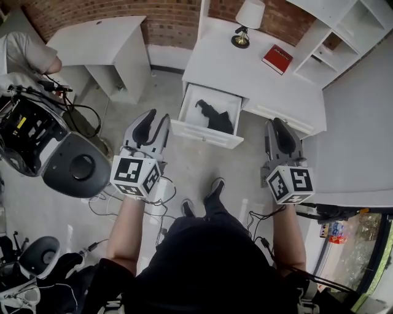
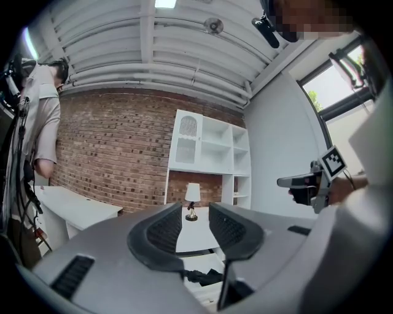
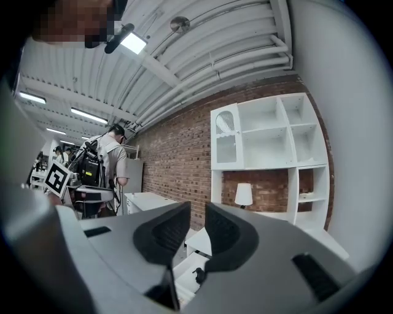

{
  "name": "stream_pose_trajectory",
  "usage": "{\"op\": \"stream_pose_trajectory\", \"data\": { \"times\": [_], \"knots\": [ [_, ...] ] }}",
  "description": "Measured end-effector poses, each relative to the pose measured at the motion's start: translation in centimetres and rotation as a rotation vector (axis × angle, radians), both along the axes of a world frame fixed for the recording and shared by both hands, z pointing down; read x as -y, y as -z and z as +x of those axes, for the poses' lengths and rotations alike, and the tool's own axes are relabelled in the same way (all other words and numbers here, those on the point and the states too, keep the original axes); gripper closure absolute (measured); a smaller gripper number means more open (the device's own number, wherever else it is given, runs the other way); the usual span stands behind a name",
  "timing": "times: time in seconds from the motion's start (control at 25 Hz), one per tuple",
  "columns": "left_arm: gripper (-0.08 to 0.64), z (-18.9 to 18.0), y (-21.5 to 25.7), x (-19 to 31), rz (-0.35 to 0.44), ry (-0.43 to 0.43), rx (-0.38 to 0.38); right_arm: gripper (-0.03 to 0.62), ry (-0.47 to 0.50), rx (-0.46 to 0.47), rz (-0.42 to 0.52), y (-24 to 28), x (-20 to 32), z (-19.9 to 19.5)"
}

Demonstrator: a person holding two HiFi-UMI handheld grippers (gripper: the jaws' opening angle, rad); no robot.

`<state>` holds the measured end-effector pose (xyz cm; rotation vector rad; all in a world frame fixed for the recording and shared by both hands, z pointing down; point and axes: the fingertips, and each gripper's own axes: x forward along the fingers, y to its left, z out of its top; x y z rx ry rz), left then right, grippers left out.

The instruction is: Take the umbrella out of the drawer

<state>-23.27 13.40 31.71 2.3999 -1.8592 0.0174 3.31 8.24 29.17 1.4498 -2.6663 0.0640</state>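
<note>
1. Left gripper: in the head view it sits at 9 o'clock of the drawer, near the drawer's left front corner. In the left gripper view, its 2 dark grey ribbed fingers stand slightly spread. The gap is narrow and nothing is between them.

2. Black folded umbrella: it lies inside the white open drawer, toward the drawer's 3 o'clock side. Neither gripper touches it. The drawer projects from the white desk surface, at 12 o'clock of the person's black shoes.

3. Right gripper: it sits at 3 o'clock of the drawer, apart from it. In the right gripper view, its 2 fingers are likewise slightly spread and hold nothing.

4. Items not in the task: a white-shaded table lamp stands on the surface at 12 o'clock of the drawer. A red book lies at 2 o'clock.

5. Progress:
- Done: the drawer is pulled out and the umbrella is exposed.
- Left to do: all 3 handling steps, which are to reach into the drawer, pinch the umbrella and lift it clear.
- Judgement: the task is at an early stage, with both grippers on approach.
</note>
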Motion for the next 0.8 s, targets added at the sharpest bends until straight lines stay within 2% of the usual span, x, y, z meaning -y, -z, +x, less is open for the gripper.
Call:
{"op": "stream_pose_trajectory", "data": {
  "times": [0.12,0.32,0.8],
  "knots": [
    [0.436,0.4,-0.1,1.3,-0.001,0.017,0.021,0.522,0.028,0.017,0.003,-0.4,2.0,-0.1],
    [0.436,3.0,-1.9,4.6,-0.006,0.054,0.05,0.522,0.07,0.043,0.009,-2.9,6.1,2.0],
    [0.436,8.1,-4.8,15.7,-0.139,0.071,0.072,0.525,0.115,0.104,-0.088,-5.6,17.9,6.1]
  ]
}}
